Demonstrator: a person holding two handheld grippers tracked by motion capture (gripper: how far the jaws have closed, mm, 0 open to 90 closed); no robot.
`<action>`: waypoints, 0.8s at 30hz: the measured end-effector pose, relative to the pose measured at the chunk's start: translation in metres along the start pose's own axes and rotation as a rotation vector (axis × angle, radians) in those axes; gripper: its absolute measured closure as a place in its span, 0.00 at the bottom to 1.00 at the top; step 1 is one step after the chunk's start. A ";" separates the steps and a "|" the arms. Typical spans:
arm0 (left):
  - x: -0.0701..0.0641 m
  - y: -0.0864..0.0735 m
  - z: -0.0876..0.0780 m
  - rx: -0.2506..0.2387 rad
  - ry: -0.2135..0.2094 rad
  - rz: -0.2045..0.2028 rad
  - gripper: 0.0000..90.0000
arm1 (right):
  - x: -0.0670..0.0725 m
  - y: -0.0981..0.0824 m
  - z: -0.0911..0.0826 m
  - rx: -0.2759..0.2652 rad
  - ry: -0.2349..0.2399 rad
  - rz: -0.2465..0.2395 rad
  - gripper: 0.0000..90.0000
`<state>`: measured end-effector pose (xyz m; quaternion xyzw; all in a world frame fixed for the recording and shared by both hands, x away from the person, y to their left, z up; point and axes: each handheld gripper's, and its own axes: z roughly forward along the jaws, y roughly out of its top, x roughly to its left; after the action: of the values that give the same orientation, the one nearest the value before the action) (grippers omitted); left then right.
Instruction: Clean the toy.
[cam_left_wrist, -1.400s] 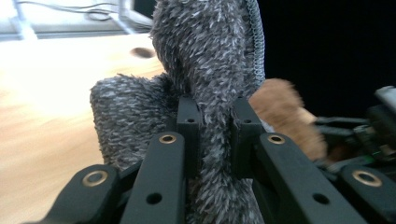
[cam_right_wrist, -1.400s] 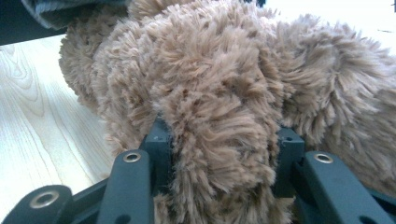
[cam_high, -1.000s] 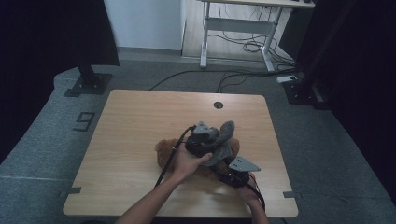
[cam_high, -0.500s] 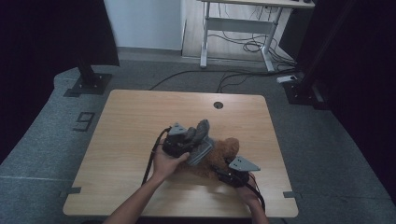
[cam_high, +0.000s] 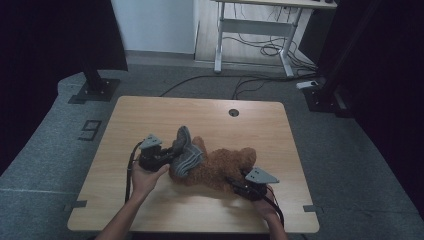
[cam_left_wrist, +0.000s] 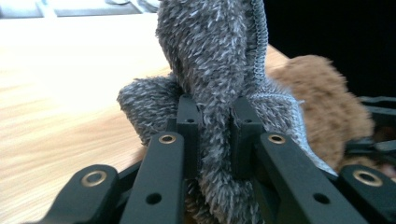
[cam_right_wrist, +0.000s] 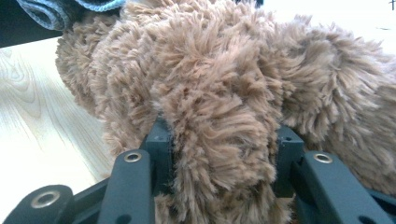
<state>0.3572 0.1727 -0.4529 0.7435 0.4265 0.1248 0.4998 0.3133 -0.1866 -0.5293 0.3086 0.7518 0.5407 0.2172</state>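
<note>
Brown furry teddy bear (cam_high: 220, 167): it is lying on its side on the light wooden table (cam_high: 200, 115), toward the near edge and right of the middle, with the grey cloth against its left end.
Grey fuzzy knitted cloth (cam_high: 186, 155): it is bunching up at the bear's left end, part draped on the brown fur, one fold standing upright above the table; the left gripper view is showing its ribbed hem (cam_left_wrist: 259, 42) running down the fold.
Left gripper (cam_high: 167, 156): a hand (cam_high: 145, 177) is holding it low over the table, just left of the bear; its jaws are clamping a thick fold of the grey cloth (cam_left_wrist: 215, 93), the black pads (cam_left_wrist: 189, 123) pressing into the pile on both sides.
Right gripper (cam_high: 239, 186): it is sitting at the bear's near right side, close to the table's near edge; its jaws are clamping a lump of the brown fur (cam_right_wrist: 219, 121), which is bulging up between them.
Table: bare wood is showing to the left of the bear in both gripper views.
</note>
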 end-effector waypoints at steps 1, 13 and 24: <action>0.005 -0.002 -0.002 0.005 0.012 -0.006 0.86 | 0.000 0.000 0.000 0.000 0.000 0.000 0.61; 0.040 -0.036 0.007 0.111 0.082 -0.070 0.86 | -0.001 -0.001 -0.001 -0.001 0.001 0.003 0.61; 0.004 0.021 -0.007 -0.002 0.034 0.029 0.86 | -0.002 -0.001 -0.002 -0.003 0.003 0.002 0.61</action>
<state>0.3658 0.1773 -0.4325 0.7468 0.4240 0.1454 0.4913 0.3133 -0.1893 -0.5299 0.3082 0.7509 0.5426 0.2162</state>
